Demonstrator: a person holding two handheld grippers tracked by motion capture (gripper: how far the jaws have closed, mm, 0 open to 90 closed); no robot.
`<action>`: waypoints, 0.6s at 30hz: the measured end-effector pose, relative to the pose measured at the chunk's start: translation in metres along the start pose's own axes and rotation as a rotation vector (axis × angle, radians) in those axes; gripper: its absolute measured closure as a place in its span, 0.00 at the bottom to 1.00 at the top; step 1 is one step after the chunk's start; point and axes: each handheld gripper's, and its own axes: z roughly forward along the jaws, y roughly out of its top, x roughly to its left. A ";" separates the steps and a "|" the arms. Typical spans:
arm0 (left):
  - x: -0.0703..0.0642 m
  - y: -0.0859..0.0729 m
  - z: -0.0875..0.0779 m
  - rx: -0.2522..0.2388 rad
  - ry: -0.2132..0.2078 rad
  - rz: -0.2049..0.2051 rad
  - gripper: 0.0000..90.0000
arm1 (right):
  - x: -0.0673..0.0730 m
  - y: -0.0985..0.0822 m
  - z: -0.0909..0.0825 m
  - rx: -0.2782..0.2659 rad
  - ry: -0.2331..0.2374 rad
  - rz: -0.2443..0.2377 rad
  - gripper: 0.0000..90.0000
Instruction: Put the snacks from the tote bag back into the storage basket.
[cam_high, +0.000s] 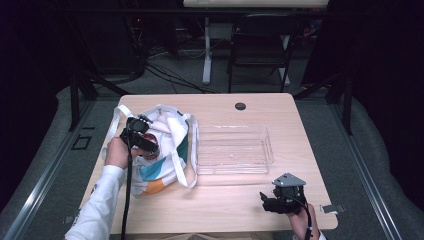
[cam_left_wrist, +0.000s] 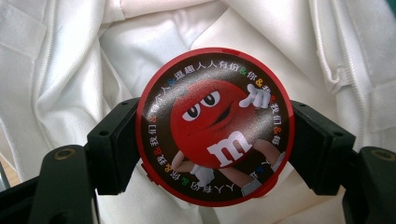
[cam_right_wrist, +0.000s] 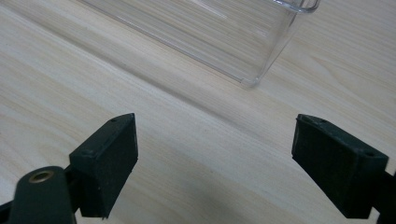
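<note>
A round red-rimmed tin (cam_left_wrist: 215, 127) with a red candy character on its lid sits between the jaws of my left gripper (cam_left_wrist: 214, 149), which is shut on it. It hangs over the open white tote bag (cam_left_wrist: 70, 70). From the high view, the left gripper (cam_high: 141, 138) is over the bag (cam_high: 165, 150) at the table's left, with the tin (cam_high: 151, 148) under it. My right gripper (cam_right_wrist: 215, 163) is open above bare wood, near a corner of the clear plastic bin (cam_right_wrist: 243, 37). In the high view the right gripper (cam_high: 270, 202) rests near the front right edge, in front of the bin (cam_high: 233, 148).
The wooden table (cam_high: 235, 200) has a small dark round cap (cam_high: 240, 106) near its far edge. A black chair (cam_high: 260, 45) and a white desk leg (cam_high: 206, 50) stand beyond the table. Cables lie on the floor behind.
</note>
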 end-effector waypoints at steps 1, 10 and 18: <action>0.000 0.001 -0.001 -0.007 0.001 -0.003 0.29 | 0.000 0.000 0.000 0.000 -0.001 0.002 0.15; -0.003 0.012 -0.022 -0.023 0.016 0.020 0.29 | 0.000 0.000 0.001 -0.001 0.000 0.001 0.15; -0.001 0.020 -0.033 -0.035 0.015 0.021 0.29 | 0.000 0.000 0.001 0.000 -0.001 0.003 0.15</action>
